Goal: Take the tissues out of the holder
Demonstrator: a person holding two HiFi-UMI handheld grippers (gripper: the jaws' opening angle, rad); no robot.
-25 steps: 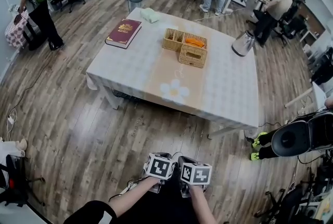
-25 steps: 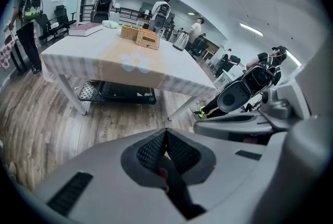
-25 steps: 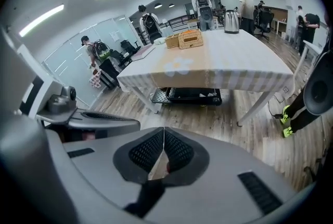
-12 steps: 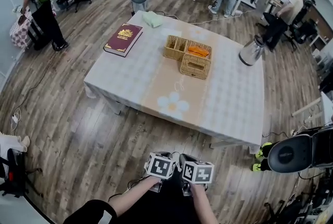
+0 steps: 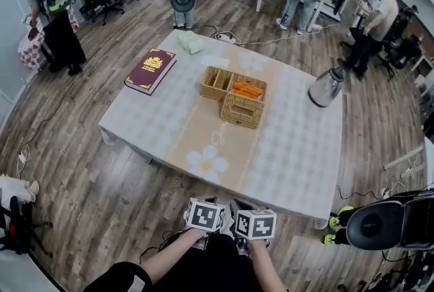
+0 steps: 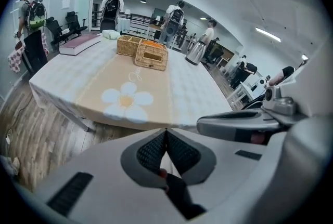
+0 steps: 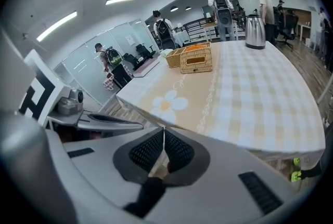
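1. Wicker tissue holder [image 5: 242, 110]: sitting near the middle of the table [image 5: 291, 169], on the beige runner [image 5: 203, 131]. Its side slot is facing the table's near edge. The slot is showing dark, and the tissues cannot be made out inside it.

2. Divided wicker basket [image 5: 218, 82]: standing against the holder's back, on the side toward the table's far edge. An orange thing [image 5: 246, 89] is lying in the compartment just behind the holder.

3. Daisy print [image 5: 208, 162]: lying on the runner, between the holder and the table's near edge.

4. Maroon book [image 5: 150, 70]: lying flat by the table's left edge, well apart from the baskets.

5. Folded green cloth [image 5: 190, 43]: resting at the table's far left corner.

6. Steel kettle [image 5: 325, 86]: standing upright at the table's right edge, toward the far side.

7. Left gripper [image 6: 165, 132]: hanging off the table's near edge, over the wooden floor [image 5: 102, 175]. Its jaws are pressing together at the tips with nothing between them.

8. Right gripper [image 7: 163, 130]: hanging just beside the left one, also off the table's near edge. Its jaws are closed on each other and carrying nothing.

9. Person with a backpack [image 5: 51, 19]: standing well off the table's left side. Another person [image 5: 382, 19] is standing beyond the table's far right corner.
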